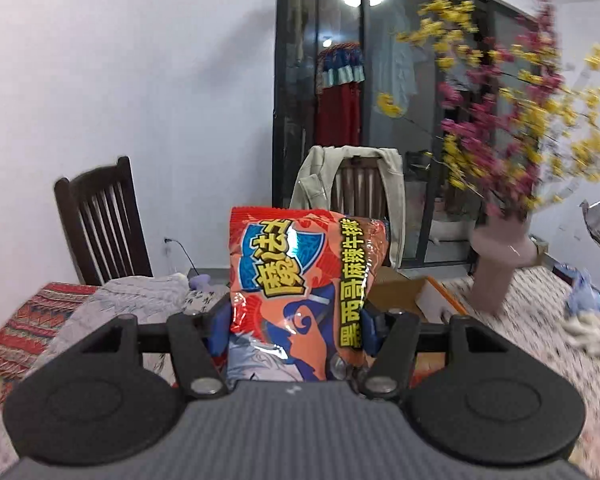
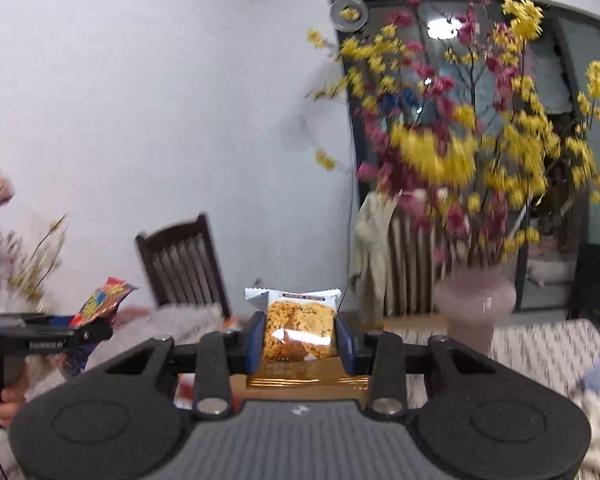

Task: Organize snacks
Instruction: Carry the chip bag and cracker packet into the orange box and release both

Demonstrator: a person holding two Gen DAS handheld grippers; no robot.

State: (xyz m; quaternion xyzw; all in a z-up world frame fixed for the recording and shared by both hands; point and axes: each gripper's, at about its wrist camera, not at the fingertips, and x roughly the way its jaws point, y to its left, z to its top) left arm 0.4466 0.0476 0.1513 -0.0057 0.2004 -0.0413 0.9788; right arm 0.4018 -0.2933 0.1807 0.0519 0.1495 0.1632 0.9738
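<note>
My left gripper [image 1: 296, 330] is shut on a red and orange snack bag [image 1: 304, 280] with yellow Chinese lettering, held upright above the table. My right gripper [image 2: 300, 340] is shut on a small clear-and-white packet holding a golden crispy cake [image 2: 298, 324], also held up in the air. In the right wrist view the left gripper [image 2: 40, 338] shows at the far left with the red bag [image 2: 100, 300] sticking up from it. An open cardboard box [image 1: 404, 292] sits on the table behind the red bag.
A pink vase [image 1: 496, 264] of yellow and red flowers [image 2: 460, 152] stands on the patterned tablecloth [image 1: 532, 320] to the right. Two dark wooden chairs [image 1: 100, 224] stand behind, one draped with a beige jacket [image 1: 312, 176]. Crumpled cloth [image 1: 132, 300] lies left; blue wrappers [image 1: 584, 292] lie far right.
</note>
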